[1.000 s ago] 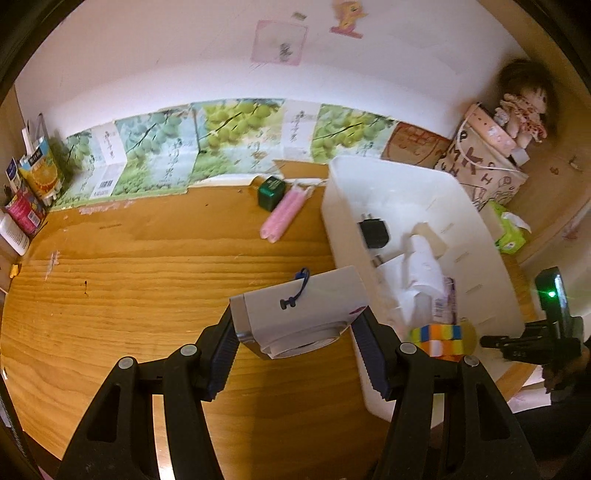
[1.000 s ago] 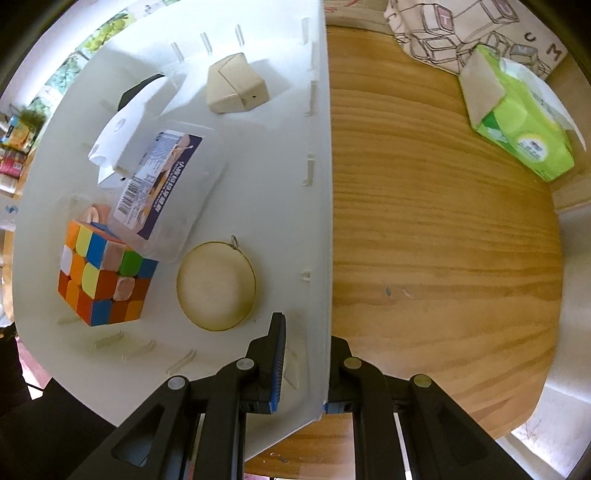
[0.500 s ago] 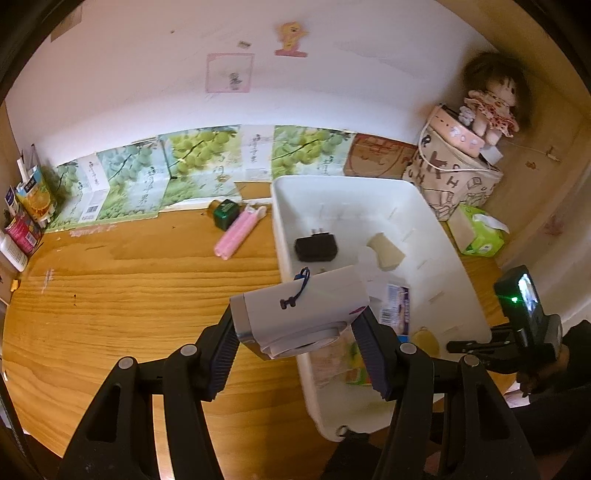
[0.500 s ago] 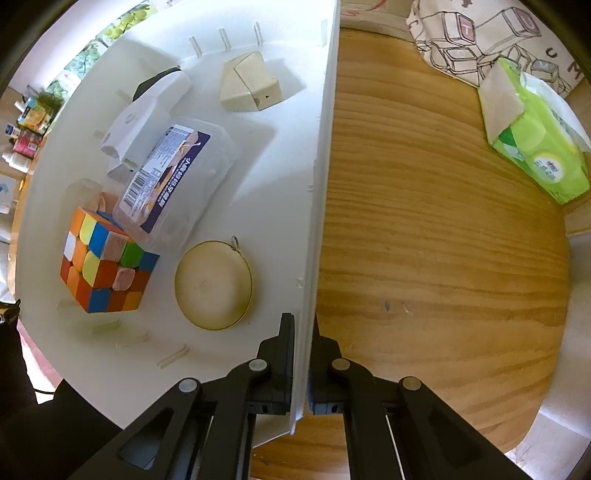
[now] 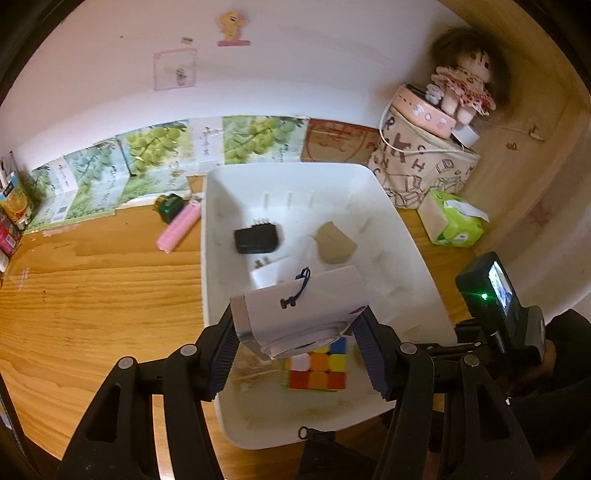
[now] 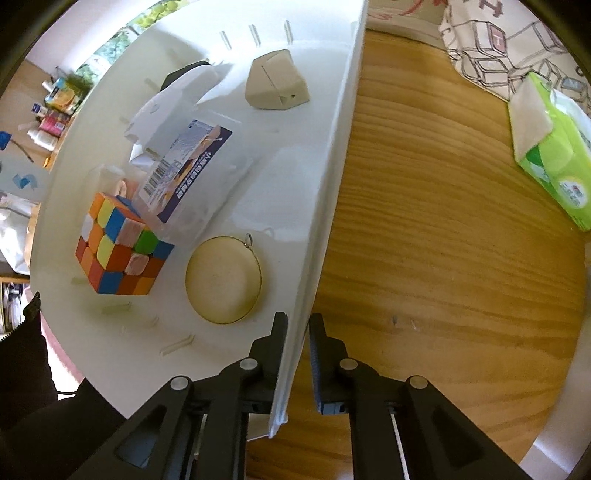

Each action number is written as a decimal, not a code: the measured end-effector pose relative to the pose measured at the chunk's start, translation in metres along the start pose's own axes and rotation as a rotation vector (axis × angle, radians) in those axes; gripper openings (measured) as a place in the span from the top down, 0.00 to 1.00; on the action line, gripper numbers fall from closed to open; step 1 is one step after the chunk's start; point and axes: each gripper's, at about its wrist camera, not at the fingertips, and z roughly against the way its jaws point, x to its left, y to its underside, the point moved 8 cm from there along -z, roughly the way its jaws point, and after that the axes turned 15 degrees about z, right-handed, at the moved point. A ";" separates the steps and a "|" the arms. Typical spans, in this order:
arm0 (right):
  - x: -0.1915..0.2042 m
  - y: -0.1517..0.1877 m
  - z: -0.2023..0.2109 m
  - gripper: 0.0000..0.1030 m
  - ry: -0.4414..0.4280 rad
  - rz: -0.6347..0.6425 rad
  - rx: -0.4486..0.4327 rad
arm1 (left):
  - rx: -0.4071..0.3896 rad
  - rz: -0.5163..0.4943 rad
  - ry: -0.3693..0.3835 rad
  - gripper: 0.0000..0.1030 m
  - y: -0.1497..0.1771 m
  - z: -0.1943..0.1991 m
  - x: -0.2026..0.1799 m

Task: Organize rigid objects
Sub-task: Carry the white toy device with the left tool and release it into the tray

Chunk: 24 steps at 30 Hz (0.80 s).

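Your left gripper (image 5: 297, 354) clamps the white box (image 5: 301, 306) and holds it over the white bin (image 5: 399, 229). Your right gripper (image 6: 297, 354) straddles the bin's side wall, jaws opening. Already inside: puzzle cube (image 6: 120, 247), black adapter (image 5: 256, 240), tan block (image 6: 277, 83). On the table (image 5: 92, 277), the pink tube (image 5: 179, 227) and green item (image 5: 170, 206) remain.

A home — a doll (image 5: 463, 79) sits on a patterned bag (image 5: 417, 162) at two o'clock, tissue pack (image 5: 452, 223) beside it, stickers (image 5: 232, 24) on the wall, wooden desk (image 5: 92, 295).
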 end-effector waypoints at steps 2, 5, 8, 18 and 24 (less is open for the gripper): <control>-0.001 -0.002 -0.001 0.88 -0.006 0.014 0.000 | 0.017 -0.006 -0.008 0.38 0.003 -0.005 -0.006; 0.000 -0.004 -0.002 0.87 -0.010 0.034 0.001 | 0.039 -0.016 -0.014 0.38 0.006 -0.012 -0.014; 0.001 -0.006 -0.003 0.86 -0.012 0.052 0.004 | 0.056 -0.022 -0.018 0.36 0.008 -0.017 -0.019; 0.009 -0.008 -0.004 0.86 -0.009 0.055 0.008 | 0.017 -0.027 -0.020 0.18 -0.003 -0.014 -0.018; 0.011 -0.010 -0.007 0.87 0.021 0.047 0.031 | -0.024 0.010 -0.015 0.18 -0.019 -0.001 0.002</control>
